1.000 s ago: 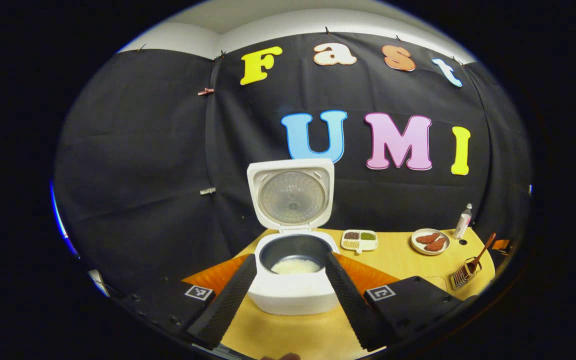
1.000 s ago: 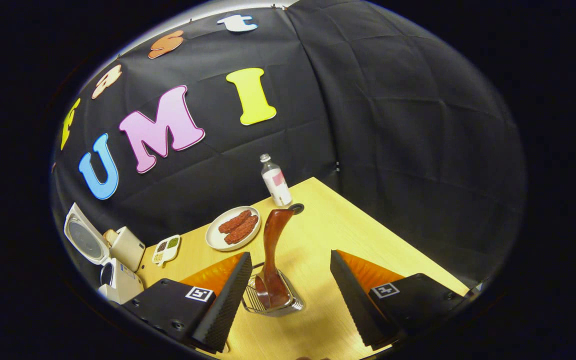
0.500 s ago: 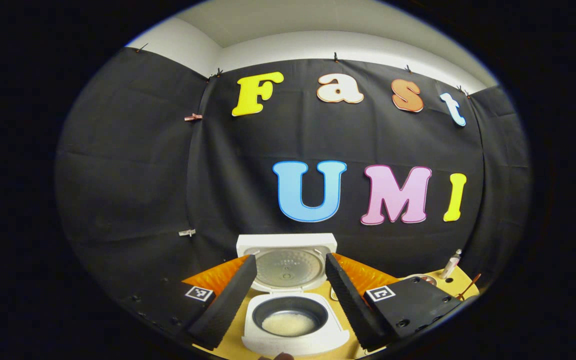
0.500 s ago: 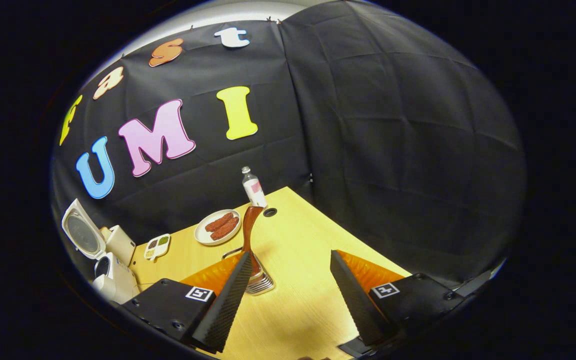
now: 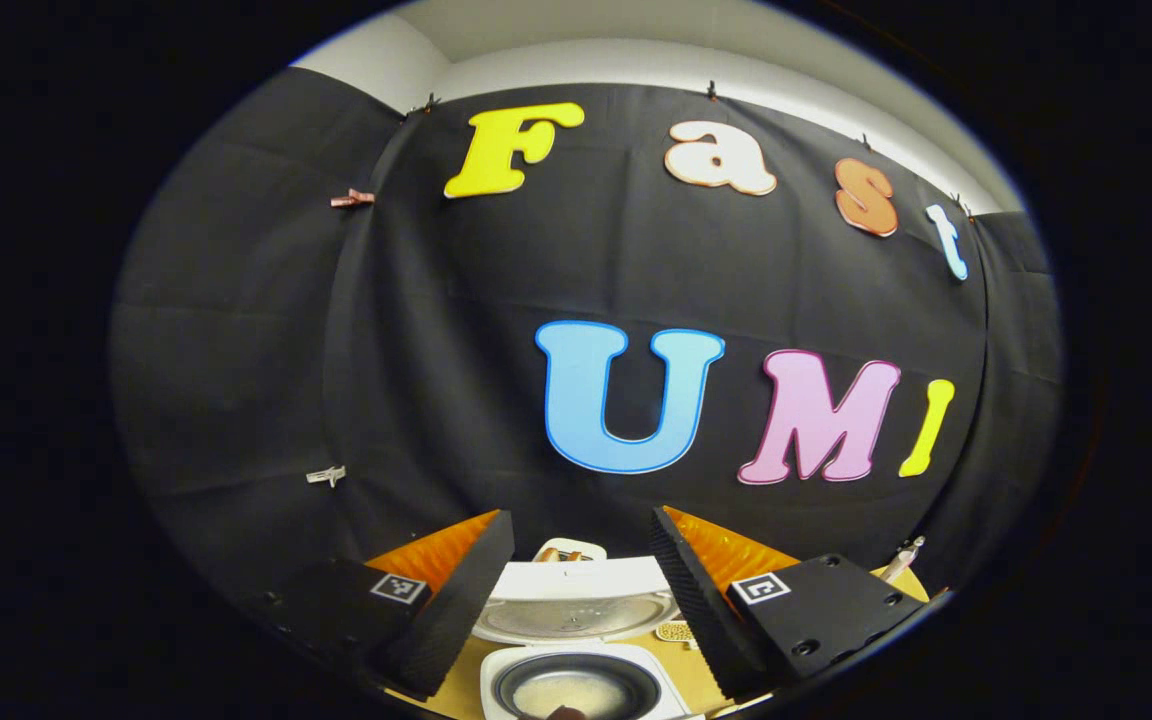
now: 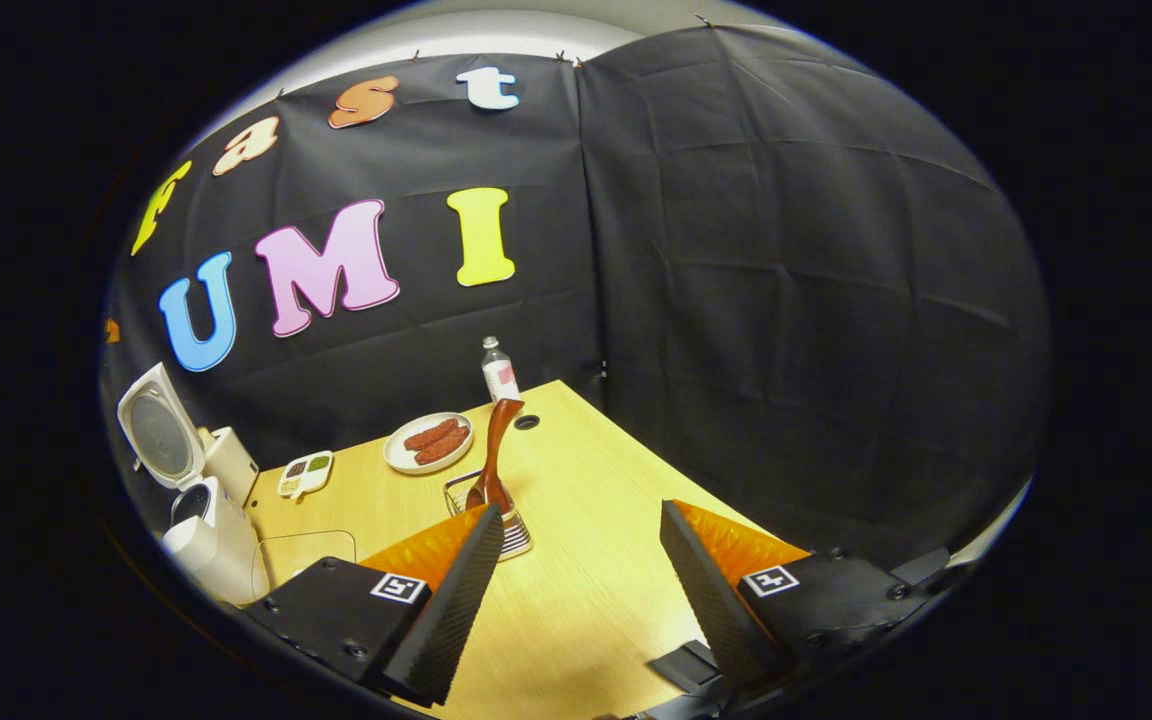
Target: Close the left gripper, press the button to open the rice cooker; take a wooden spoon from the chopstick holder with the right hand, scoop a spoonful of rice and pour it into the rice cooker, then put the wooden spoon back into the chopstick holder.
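Observation:
The white rice cooker point(image 5: 576, 665) stands open at the bottom of the left gripper view, its lid point(image 5: 576, 600) tipped back and white rice in its dark pot point(image 5: 576, 690). My left gripper point(image 5: 581, 590) is open, raised above and short of the cooker. In the right gripper view the wooden spoon point(image 6: 492, 455) stands handle-up in the wire chopstick holder point(image 6: 506, 520) on the table. My right gripper point(image 6: 581, 590) is open and holds nothing, drawn back from the holder. The open rice cooker point(image 6: 191, 500) sits at the far left there.
On the yellow table point(image 6: 586, 520) stand a white plate with brown pieces point(image 6: 428, 442), a small divided dish of grains point(image 6: 304, 473) and a bottle point(image 6: 499, 370) near the back wall. A white box point(image 6: 231, 462) stands behind the cooker.
Both grippers have pulled back and tilted upward. The cooker slid to the bottom of the left gripper view. The chopstick holder with the spoon now lies farther from the right gripper.

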Demonstrator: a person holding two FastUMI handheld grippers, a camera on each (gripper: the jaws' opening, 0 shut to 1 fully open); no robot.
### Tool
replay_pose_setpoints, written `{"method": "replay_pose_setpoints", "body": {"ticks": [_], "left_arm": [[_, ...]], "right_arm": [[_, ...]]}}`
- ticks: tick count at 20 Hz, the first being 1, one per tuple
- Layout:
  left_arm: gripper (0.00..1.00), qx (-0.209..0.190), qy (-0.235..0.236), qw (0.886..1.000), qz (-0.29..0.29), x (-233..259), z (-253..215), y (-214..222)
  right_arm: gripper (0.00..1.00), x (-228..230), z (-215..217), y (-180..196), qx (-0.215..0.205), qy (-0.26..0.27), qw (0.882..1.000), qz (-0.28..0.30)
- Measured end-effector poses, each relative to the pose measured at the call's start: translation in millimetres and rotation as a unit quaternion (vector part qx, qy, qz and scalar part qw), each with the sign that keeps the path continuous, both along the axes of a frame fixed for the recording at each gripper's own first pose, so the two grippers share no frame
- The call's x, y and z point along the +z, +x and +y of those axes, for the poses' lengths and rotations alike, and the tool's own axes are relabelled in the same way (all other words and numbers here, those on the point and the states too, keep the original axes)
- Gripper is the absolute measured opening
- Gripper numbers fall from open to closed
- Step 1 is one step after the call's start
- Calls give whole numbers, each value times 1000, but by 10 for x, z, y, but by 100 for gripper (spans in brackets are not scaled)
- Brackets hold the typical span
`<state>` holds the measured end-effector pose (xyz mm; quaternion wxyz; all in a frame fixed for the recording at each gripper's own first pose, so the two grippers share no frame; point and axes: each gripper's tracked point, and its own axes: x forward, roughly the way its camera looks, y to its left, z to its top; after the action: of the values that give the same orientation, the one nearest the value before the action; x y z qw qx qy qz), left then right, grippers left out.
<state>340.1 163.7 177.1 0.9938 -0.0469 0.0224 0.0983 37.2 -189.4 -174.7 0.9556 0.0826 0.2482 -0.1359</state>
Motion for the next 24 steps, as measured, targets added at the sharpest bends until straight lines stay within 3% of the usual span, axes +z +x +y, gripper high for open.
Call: {"method": "replay_pose_setpoints", "body": {"ticks": [5,11,17,24], "left_arm": [[95,-11,-12,998,66,-395,246,668],[95,-31,9,990,136,-732,196,1009],[98,-27,-25,984,174,-972,-14,1000],[99,-28,-51,975,214,-1152,-216,549]], "right_arm": [[99,-19,185,-188,8,-10,1000,12],[99,-12,275,-232,18,-17,1000,14],[99,-97,419,-172,35,-4,999,20],[99,-174,425,-57,45,13,999,20]]}}
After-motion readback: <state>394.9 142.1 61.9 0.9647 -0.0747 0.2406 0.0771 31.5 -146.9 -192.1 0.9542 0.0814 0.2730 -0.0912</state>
